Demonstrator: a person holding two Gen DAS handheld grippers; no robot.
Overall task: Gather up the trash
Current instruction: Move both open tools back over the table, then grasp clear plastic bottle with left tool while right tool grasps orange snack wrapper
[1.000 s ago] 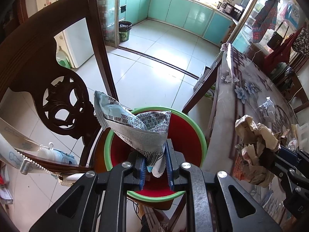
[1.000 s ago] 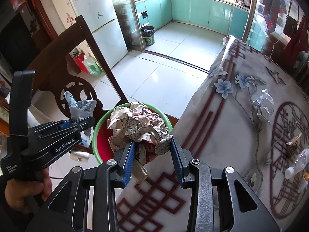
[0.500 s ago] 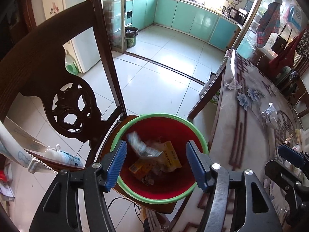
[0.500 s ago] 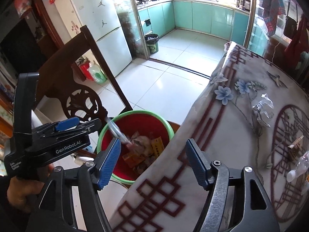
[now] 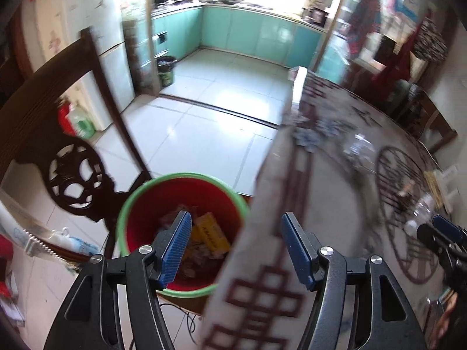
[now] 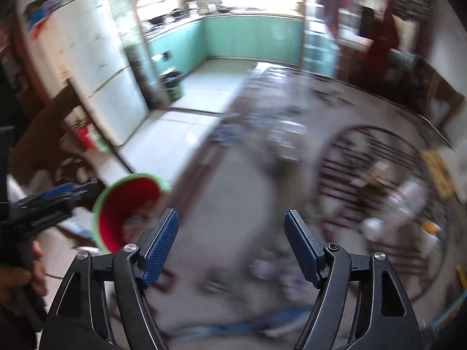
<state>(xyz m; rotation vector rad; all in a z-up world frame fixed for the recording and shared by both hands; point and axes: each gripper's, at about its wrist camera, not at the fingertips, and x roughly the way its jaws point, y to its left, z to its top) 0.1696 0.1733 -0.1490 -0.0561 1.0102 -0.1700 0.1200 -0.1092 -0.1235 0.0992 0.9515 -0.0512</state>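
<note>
Both frames motion-blurred. My left gripper (image 5: 235, 246) fingers spread apart, nothing between them, over the desk (image 5: 327, 192) edge with the red bin (image 5: 146, 204) (green rim) just left of it. Trash sits in the bin: a yellow box (image 5: 211, 233) with dark print too blurred to read, plus crumpled paper beside it. My right gripper (image 6: 232, 243) has just been opening its fingers, empty too, above the patterned desk cloth. More trash lies on the desk far right: a clear plastic bottle (image 5: 420, 213) and a crinkled clear wrapper (image 5: 357, 147), blurry. Carved dark wooden chair (image 5: 70, 172) on the left behind the bin. Fridge (image 6: 96, 67) far left has stickers, not legible. No readable brand or label anywhere now.
</note>
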